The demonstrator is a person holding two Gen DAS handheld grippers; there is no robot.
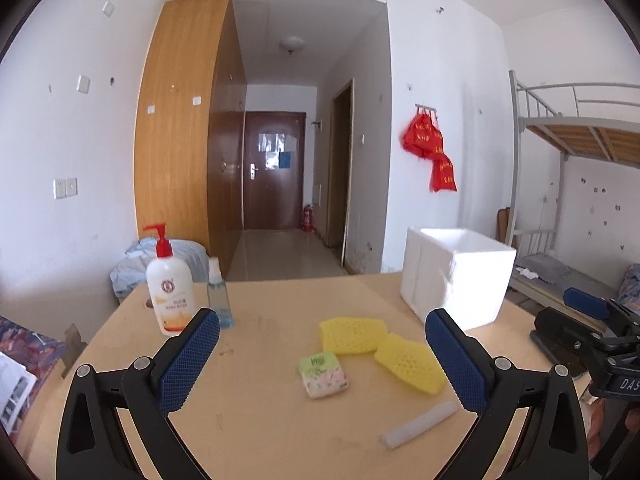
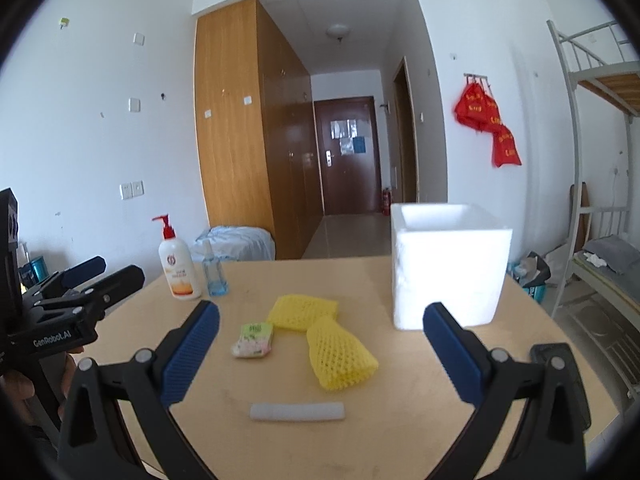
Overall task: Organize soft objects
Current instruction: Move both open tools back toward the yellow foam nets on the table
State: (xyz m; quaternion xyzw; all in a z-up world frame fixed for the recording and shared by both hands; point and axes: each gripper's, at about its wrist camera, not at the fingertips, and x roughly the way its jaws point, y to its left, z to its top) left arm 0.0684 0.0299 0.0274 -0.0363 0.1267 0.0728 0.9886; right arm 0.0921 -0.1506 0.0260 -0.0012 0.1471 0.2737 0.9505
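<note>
Yellow foam-net sleeves, two of them [image 2: 303,312] [image 2: 340,360], lie touching at mid-tabletop [image 2: 380,420], with a small green-and-pink tissue packet [image 2: 253,340] just beside them toward the left edge and a white foam stick [image 2: 297,412] nearer the front edge. A white styrofoam box [image 2: 448,264] stands by the far right corner. Left tongs [image 1: 322,354] and right tongs [image 2: 320,344] both gape wide, empty, above the front edge.

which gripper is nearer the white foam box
Right. The right gripper hovers open just short of the white foam box, slightly to its left. The left gripper is also open but further left, nearer the pump bottle.
</note>
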